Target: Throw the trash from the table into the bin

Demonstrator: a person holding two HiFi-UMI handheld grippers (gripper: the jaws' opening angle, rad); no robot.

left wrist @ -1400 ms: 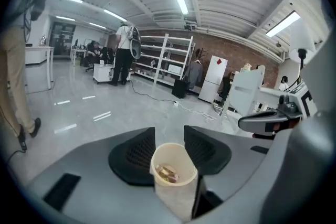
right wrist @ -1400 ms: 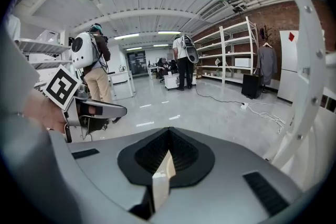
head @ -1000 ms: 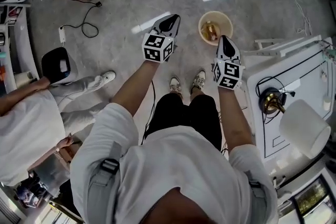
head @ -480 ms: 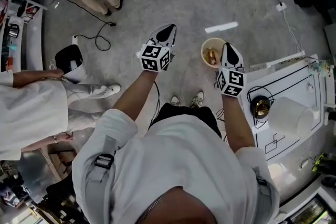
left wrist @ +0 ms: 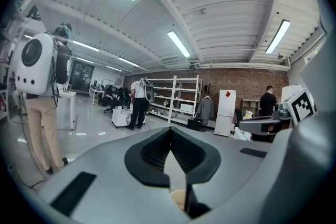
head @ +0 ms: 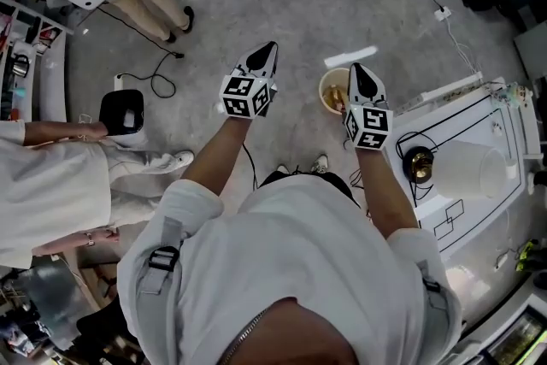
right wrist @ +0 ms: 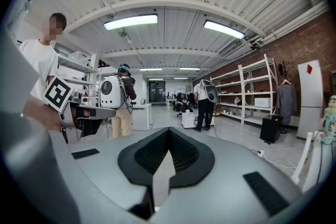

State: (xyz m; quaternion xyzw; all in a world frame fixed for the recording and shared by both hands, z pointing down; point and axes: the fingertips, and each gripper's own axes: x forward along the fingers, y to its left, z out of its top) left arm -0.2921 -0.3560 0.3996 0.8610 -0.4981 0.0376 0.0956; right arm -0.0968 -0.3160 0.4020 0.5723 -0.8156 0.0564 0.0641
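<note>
In the head view both grippers are held out in front of me above the floor. The left gripper (head: 261, 57) is shut with nothing in it. The right gripper (head: 362, 74) is shut and empty too, and it overlaps the right rim of the round beige bin (head: 332, 90), which stands on the floor with some brownish trash inside. In the left gripper view the jaws (left wrist: 170, 138) meet, and a bit of the bin's rim (left wrist: 177, 200) shows below them. The right gripper view shows its jaws (right wrist: 168, 136) closed on nothing, pointing across the room.
The white table (head: 491, 128) stands to my right and carries a white cylinder (head: 470, 169) and a brass object (head: 419, 166). A person in white (head: 51, 175) stands at the left beside a black device (head: 121, 111). Cables (head: 154, 73) lie on the floor.
Both grippers have risen, still shut. The right gripper now covers part of the bin's rim, and the table has slid further right in the head view.
</note>
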